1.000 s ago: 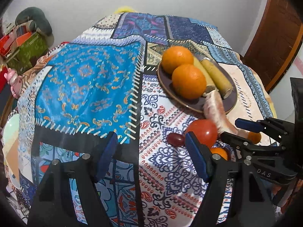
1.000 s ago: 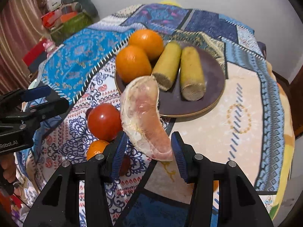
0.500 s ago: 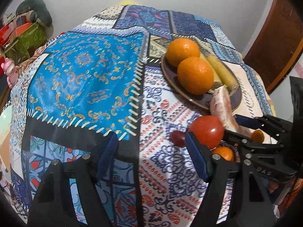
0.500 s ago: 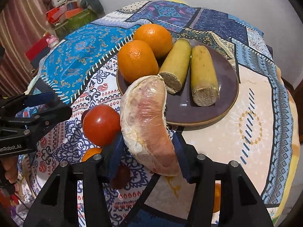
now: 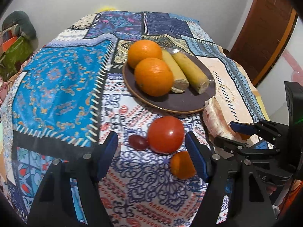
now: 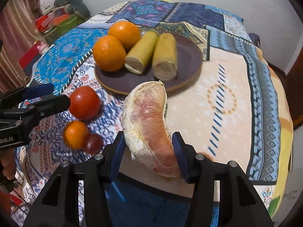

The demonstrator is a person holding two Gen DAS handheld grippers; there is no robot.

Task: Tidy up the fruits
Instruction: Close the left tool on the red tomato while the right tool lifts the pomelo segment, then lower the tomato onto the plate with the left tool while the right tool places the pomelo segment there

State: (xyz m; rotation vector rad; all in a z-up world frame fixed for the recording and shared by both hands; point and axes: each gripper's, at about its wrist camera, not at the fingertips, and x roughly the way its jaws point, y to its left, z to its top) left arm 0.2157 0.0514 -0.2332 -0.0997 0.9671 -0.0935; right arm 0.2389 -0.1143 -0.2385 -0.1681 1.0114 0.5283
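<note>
My right gripper [image 6: 148, 155] is shut on a peeled pink pomelo segment [image 6: 149, 124], held just in front of the dark plate [image 6: 187, 56]; the segment also shows in the left wrist view [image 5: 214, 117]. The plate [image 5: 170, 104] holds two oranges [image 5: 153, 76] and two banana halves [image 5: 189, 71]. My left gripper [image 5: 151, 155] is open and empty, its fingers on either side of a red tomato [image 5: 165, 134]. A dark grape [image 5: 138, 142] and a small orange [image 5: 182, 164] lie beside the tomato.
A patchwork cloth [image 5: 56, 87] covers the round table. Cluttered bags and boxes [image 6: 56, 22] stand beyond the table's left. A wooden door [image 5: 265, 28] is at the right. Another small orange fruit [image 5: 245, 136] lies behind the right gripper.
My left gripper has moved right and forward toward the tomato. My right gripper with the pomelo segment has drawn back a little from the plate.
</note>
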